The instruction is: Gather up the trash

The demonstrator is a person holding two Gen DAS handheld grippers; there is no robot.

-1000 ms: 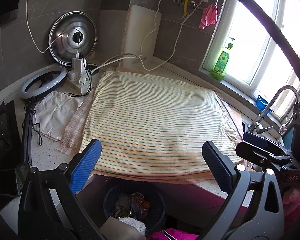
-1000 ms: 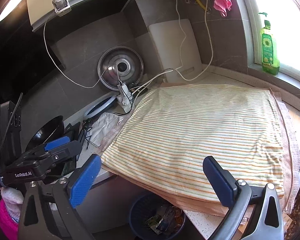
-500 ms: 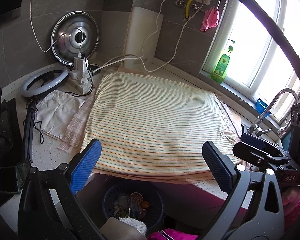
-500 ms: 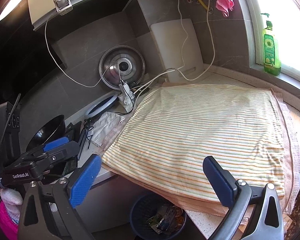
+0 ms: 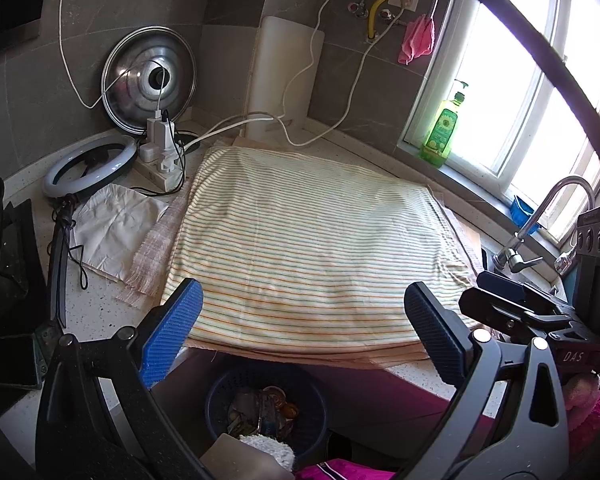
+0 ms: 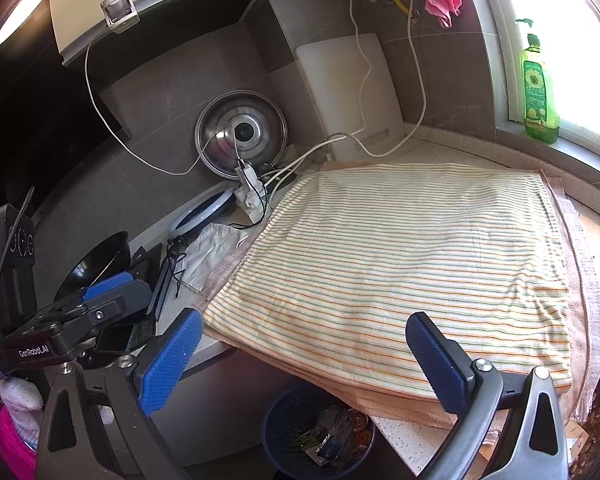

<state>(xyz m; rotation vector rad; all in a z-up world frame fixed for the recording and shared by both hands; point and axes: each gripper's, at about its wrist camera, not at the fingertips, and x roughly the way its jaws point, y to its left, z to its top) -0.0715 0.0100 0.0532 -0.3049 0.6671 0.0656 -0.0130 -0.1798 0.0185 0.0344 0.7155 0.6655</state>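
Both views have edged nearer the striped cloth; each hand-held gripper gapes, ribbed pads apart.

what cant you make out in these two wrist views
- Trash bin: in the left wrist view its rim is partly cut by the counter edge and a box in front; the items inside are too small to name.
- Trash bin: in the right wrist view the striped cloth overhangs part of it.
- Whatever lies under the striped cloth: covered in both views.
- Sink below the faucet: blocked by the right gripper.
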